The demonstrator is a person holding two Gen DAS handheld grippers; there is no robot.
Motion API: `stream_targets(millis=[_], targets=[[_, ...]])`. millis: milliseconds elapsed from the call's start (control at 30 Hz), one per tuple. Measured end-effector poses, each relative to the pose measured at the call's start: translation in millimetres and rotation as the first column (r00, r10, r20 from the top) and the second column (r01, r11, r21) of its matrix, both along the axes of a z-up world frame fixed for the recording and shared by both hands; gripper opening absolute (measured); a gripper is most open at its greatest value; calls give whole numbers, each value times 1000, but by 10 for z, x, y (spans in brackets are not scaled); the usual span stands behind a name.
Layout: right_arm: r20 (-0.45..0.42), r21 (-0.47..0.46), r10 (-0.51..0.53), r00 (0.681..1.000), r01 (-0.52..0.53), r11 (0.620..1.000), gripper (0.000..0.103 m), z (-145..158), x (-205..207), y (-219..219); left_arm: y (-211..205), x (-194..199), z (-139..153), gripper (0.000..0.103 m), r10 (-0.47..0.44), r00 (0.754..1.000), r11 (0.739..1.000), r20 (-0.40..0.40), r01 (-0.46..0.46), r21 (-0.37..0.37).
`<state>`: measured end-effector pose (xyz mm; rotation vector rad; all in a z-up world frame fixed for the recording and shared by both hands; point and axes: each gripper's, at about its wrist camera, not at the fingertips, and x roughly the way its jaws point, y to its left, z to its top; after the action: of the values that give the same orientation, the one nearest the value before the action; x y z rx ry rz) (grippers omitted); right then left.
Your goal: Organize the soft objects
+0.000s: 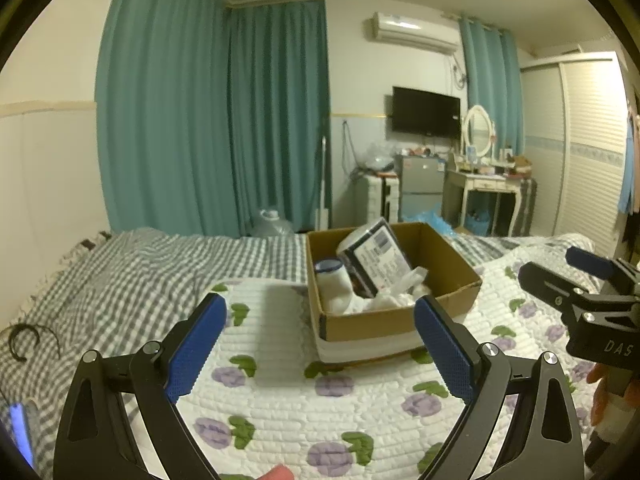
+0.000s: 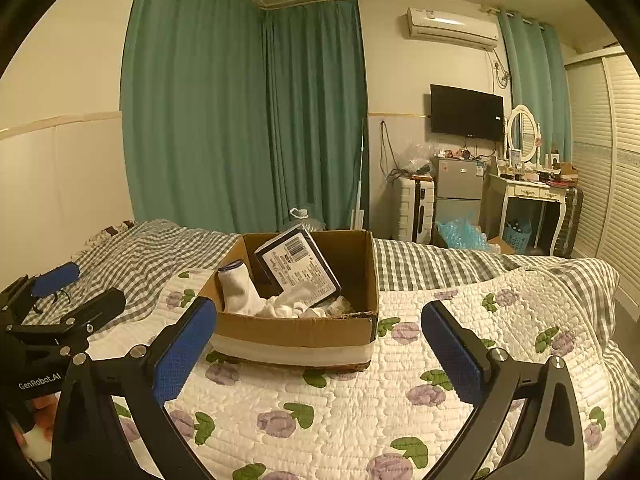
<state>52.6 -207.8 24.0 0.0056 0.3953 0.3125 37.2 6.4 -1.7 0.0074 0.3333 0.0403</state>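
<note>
A cardboard box (image 1: 448,256) (image 2: 360,256) sits on a floral quilt (image 1: 320,420) (image 2: 340,412) on the bed. In it are a white sock with a blue cuff (image 1: 332,284) (image 2: 240,288), crumpled white cloth (image 1: 396,296) (image 2: 292,306) and a dark wrapped package (image 1: 376,258) (image 2: 298,264) leaning upright. My left gripper (image 1: 320,336) is open and empty, just short of the box. My right gripper (image 2: 320,344) is open and empty, also just in front of the box. Each gripper shows at the edge of the other's view.
A grey checked blanket (image 1: 132,276) (image 2: 440,264) covers the far side of the bed. A black hair band (image 1: 24,344) lies on it at left. Beyond the bed stand teal curtains (image 1: 208,120), a small fridge (image 2: 458,188), a dressing table (image 2: 528,192) and a wardrobe (image 2: 608,160).
</note>
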Motion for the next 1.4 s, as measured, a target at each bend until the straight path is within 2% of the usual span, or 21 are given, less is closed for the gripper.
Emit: stream_targets(millis=[1400], targets=[[-37,-2,-13,999,12,1000,103,-100,57,26,52,25,-15,96,2,1000,1000,-18,-2,-5]])
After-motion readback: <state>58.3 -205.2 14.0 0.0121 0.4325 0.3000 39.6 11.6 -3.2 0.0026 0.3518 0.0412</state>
